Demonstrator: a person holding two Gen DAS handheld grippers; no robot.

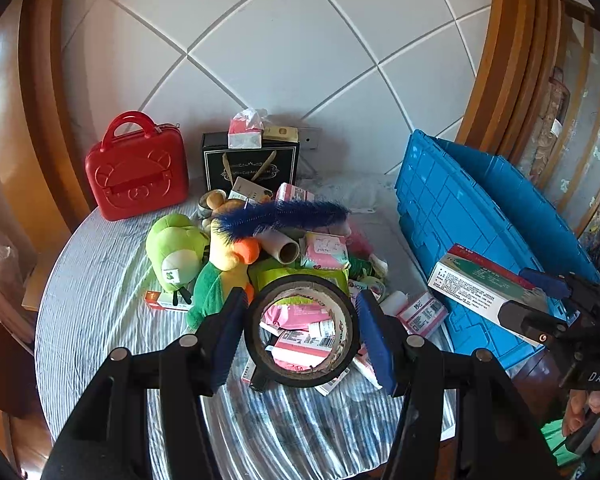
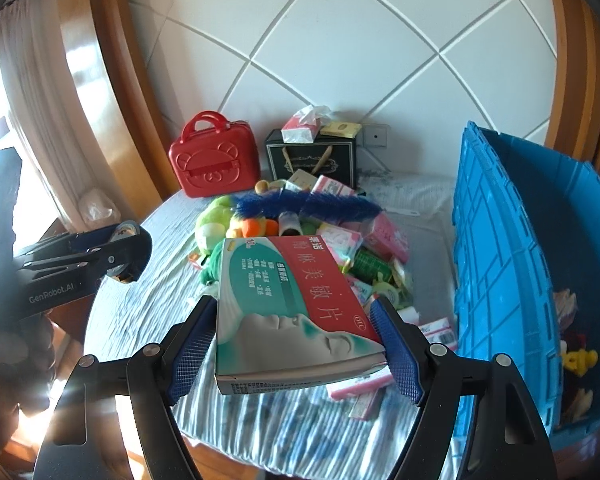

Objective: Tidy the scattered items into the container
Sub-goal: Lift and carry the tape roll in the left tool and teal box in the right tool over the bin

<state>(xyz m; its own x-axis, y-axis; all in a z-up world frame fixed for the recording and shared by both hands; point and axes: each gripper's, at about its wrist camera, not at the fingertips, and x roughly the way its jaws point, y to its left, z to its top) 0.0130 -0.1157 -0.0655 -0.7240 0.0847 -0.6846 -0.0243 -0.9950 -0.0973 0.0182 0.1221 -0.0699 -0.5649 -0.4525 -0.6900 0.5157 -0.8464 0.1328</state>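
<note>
Left wrist view first: my left gripper (image 1: 300,330) is clamped on a roll of black tape (image 1: 301,331), held upright above the striped bench (image 1: 100,280). On the right wrist view, my right gripper (image 2: 296,344) is closed on a red-and-green medicine box (image 2: 288,308), lifted just left of the blue container (image 2: 500,272). Beyond both, left of the container, lies the heap of pink packets (image 1: 326,250), with a fuzzy blue brush (image 1: 284,216) on top and a green plush (image 1: 176,250) at its left edge. Farthest back stand a red case (image 1: 136,172) and a black gift bag (image 1: 250,164).
</note>
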